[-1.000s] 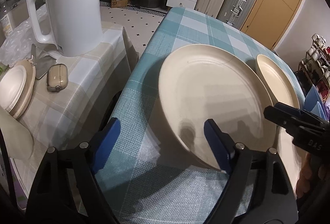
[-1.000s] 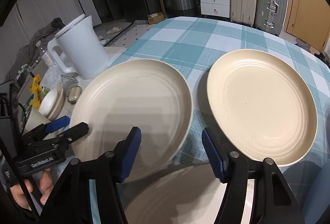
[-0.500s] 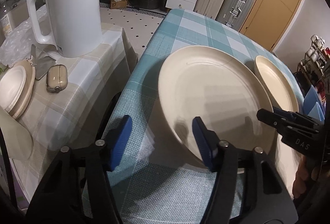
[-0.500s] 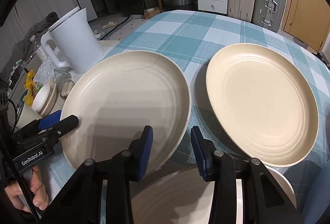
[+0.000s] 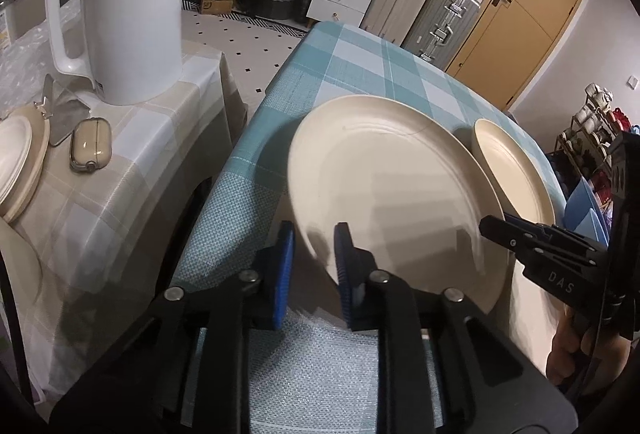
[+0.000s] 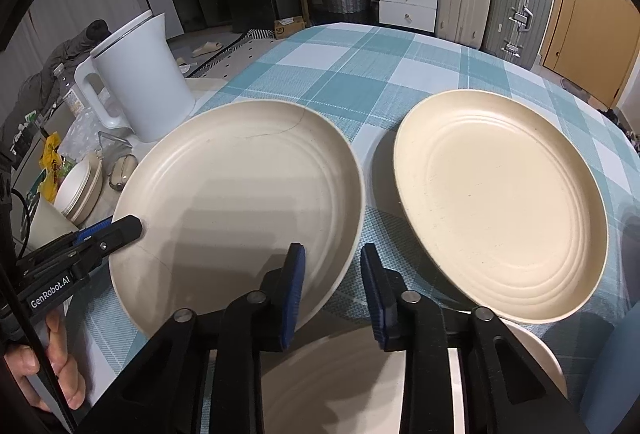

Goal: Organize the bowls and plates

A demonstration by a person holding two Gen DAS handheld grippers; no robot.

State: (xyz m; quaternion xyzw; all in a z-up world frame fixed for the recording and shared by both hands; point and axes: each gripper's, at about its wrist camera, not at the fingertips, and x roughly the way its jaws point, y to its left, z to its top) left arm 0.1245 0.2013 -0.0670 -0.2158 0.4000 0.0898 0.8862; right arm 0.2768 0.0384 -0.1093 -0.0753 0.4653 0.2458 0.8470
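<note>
On the teal checked tablecloth (image 6: 360,74) two cream plates lie side by side, close but apart, and both of your grippers have gone to the left-hand plate (image 6: 240,202). Your left gripper (image 5: 312,258) has just been closing, and its blue pads now pinch that plate's near-left rim. Your right gripper (image 6: 332,286) has also just been closing and straddles the near-right rim of the same plate, one pad over the inside and one outside; the jaws look nearly together, though you cannot see for sure that both pads press.

The plate looks stiff, light and smooth, so it may well slip in a shallow bite. A hairline crack seems to run along its far rim. Treat it as fragile: hold it by the raised rim, well away from that line, and keep it level.

The right-hand plate (image 6: 500,202) lies free. A third plate's rim (image 6: 332,382) shows just below your right gripper. A white kettle (image 5: 132,14) stands on the side table, well apart.
</note>
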